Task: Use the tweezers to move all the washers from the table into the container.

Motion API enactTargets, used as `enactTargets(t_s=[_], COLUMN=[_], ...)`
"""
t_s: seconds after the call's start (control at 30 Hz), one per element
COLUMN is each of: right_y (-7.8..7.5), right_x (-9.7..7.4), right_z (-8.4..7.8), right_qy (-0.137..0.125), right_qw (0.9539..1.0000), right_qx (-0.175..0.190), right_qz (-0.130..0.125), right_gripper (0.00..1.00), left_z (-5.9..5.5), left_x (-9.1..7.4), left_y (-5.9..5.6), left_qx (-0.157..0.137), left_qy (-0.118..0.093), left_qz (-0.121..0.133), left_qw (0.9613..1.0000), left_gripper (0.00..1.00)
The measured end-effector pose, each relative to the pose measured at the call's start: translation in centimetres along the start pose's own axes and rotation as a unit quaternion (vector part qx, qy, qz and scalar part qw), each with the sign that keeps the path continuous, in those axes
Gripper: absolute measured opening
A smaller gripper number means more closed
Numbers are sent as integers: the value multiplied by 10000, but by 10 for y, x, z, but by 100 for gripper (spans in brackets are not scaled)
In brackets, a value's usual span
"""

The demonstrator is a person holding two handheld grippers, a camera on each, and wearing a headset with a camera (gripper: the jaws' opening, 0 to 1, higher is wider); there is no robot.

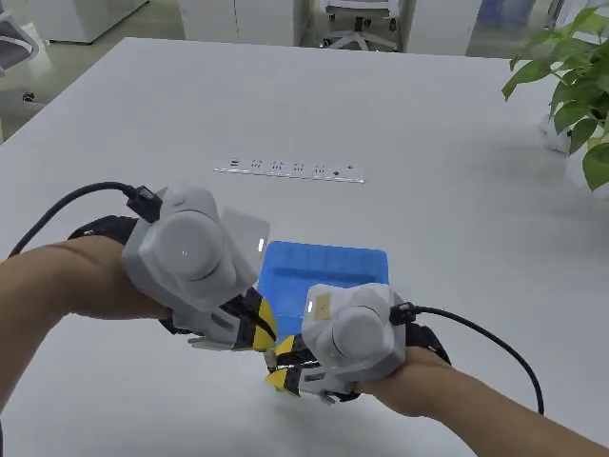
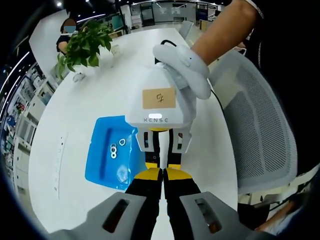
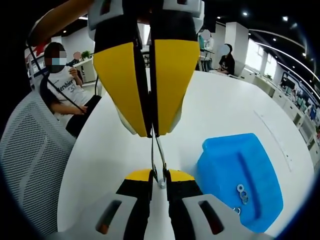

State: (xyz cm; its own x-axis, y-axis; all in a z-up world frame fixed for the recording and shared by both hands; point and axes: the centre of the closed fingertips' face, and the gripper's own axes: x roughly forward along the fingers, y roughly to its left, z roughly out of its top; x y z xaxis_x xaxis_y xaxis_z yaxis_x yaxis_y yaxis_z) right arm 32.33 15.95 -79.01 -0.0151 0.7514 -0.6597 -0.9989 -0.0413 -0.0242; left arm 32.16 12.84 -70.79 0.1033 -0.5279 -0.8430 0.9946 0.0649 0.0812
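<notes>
A bright blue rectangular plastic container [image 1: 324, 268] is shown on a plain white tabletop [image 1: 400, 124], with thin silver metal tweezers [image 3: 152, 155].

Head view looked down at the table [image 1: 428, 143]; both gripper views faced each other up close, all sharing the blue container [image 1: 324, 267].

Large white table [image 1: 428, 143], surface clean, with a strip of sockets [image 1: 290, 169] set flush into its top. Leafy potted plant [image 1: 571, 86] at one table edge. Grey mesh chair [image 2: 260, 130] alongside. Office chair [image 1: 357, 24] on pale floor [image 1: 57, 67] beyond. Ceiling spotlights [image 3: 245, 13] lit. A seated person [image 3: 60, 85] behind.
</notes>
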Motion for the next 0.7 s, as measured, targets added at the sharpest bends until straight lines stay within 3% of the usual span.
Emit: enactTargets(t_s=[0.7], right_y=[2], right_x=[3], right_z=[-4], right_qy=[-4], right_qw=[10000], right_qx=[54], right_qz=[30], right_gripper=[12], left_z=[0], left_x=[7], left_y=[-1], left_qx=[-92], left_qy=[-58], left_qz=[-57], left_qw=[9999], left_gripper=[5])
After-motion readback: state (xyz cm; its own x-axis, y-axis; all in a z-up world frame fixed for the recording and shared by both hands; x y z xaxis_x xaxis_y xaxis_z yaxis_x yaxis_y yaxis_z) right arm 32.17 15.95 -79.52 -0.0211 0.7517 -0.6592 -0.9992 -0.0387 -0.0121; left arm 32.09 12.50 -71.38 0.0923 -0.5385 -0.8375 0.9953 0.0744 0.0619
